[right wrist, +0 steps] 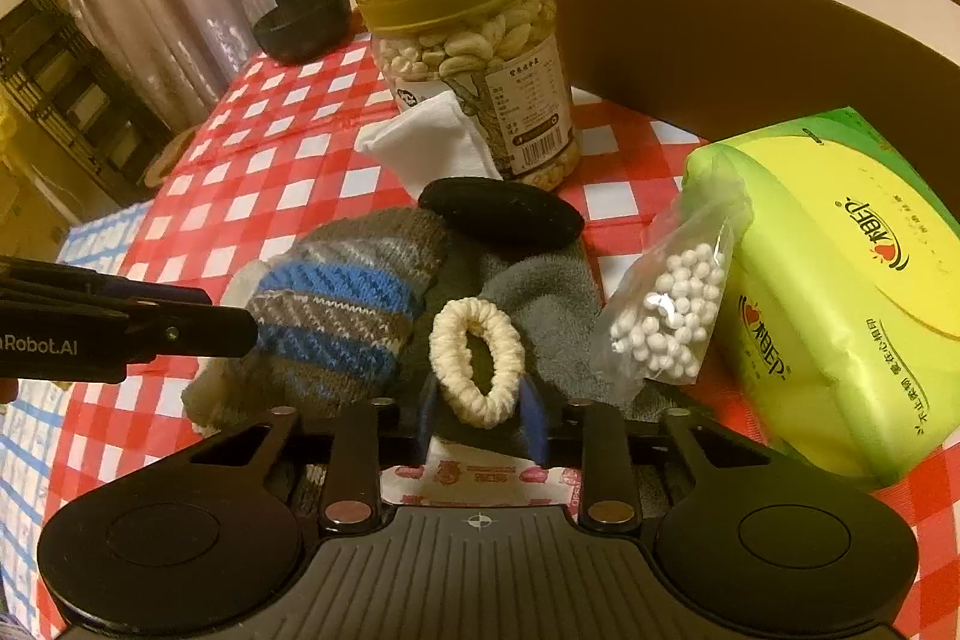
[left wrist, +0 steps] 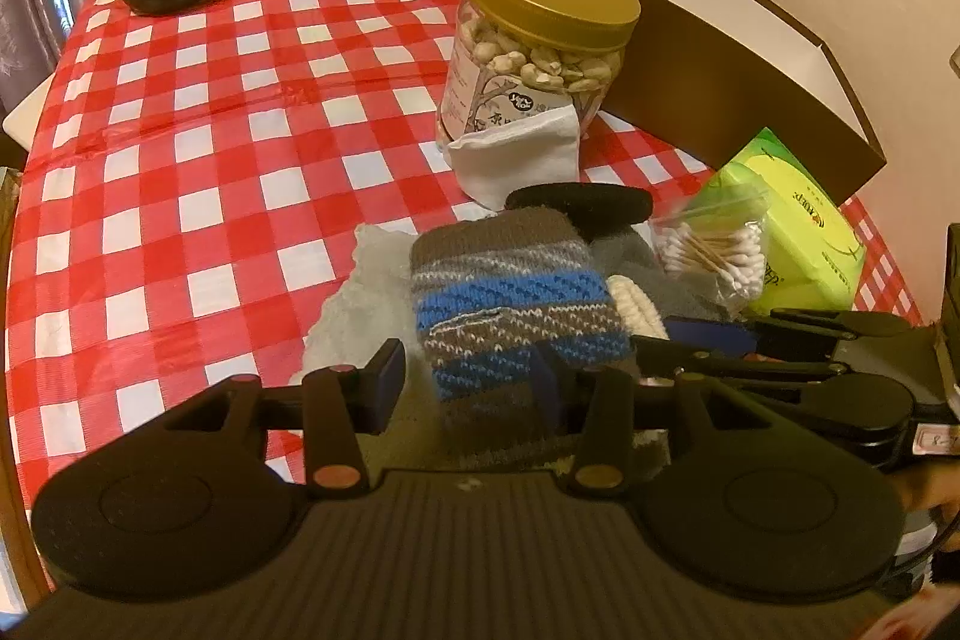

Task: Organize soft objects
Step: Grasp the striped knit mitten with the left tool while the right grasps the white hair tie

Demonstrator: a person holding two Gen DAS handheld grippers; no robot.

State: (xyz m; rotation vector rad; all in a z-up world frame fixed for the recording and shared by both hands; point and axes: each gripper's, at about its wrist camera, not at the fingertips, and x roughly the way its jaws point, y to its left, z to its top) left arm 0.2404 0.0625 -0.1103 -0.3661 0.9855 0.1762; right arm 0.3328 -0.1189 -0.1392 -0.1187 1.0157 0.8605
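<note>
Striped knit sock [left wrist: 504,304] lies on the desk [left wrist: 210,130] in front of the nut jar [left wrist: 540,40]; the left gripper [left wrist: 468,370] straddles it, blue pads spread, not pressing. From the right wrist, the right gripper [right wrist: 480,415] closes on the cream hair tie [right wrist: 477,361] beside that sock.

A striped knit piece [left wrist: 510,304] in grey, brown and blue lies bunched on the checked table [left wrist: 198,172], over a white fuzzy cloth [left wrist: 360,292]. Just beside it a cream scrunchie [right wrist: 477,361] rests on a grey sock [right wrist: 540,304]. A black pad [right wrist: 501,211] lies behind them, and a white folded cloth [right wrist: 432,142] leans against the nut jar [right wrist: 474,52]
</note>
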